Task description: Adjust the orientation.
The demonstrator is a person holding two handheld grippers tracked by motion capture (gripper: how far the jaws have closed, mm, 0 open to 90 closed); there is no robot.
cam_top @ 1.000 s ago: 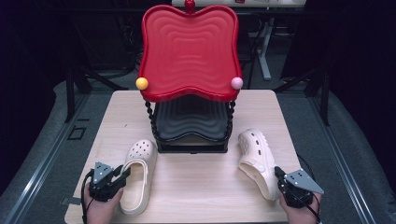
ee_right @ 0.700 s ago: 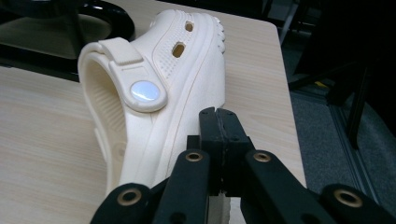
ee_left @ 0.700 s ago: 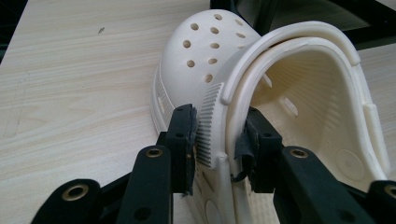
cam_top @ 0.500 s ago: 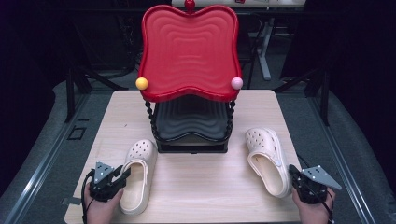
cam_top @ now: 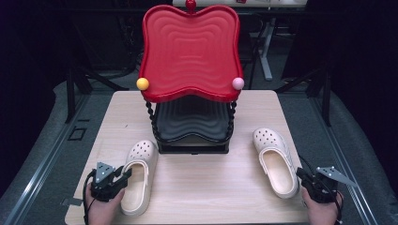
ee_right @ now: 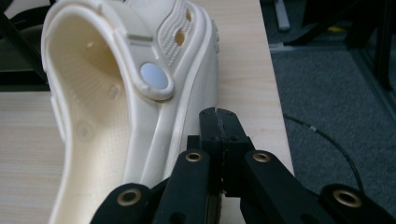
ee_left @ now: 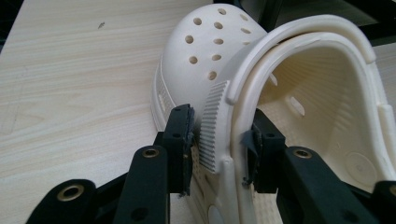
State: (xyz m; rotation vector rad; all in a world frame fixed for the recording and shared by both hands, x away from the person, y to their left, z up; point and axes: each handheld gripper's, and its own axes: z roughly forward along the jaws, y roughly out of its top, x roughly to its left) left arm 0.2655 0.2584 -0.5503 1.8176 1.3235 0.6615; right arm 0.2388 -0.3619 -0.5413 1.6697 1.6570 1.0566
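Left gripper (ee_left: 217, 140) straddles the left clog's (ee_left: 261, 93) sidewall, jaws just loosening, pads barely clear; back straight off; right gripper (ee_right: 218, 140) is clenched empty beside the right clog (ee_right: 116, 107).

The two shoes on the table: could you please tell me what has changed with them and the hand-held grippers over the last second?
The right shoe has shifted outward, toward the table's right edge, and turned to lie straighter. The right hand-held gripper drew back with it and now sits shut beside its heel. The left hand-held gripper has just been opening, the left shoe's side wall between its jaws. That shoe and the red rack stayed put.
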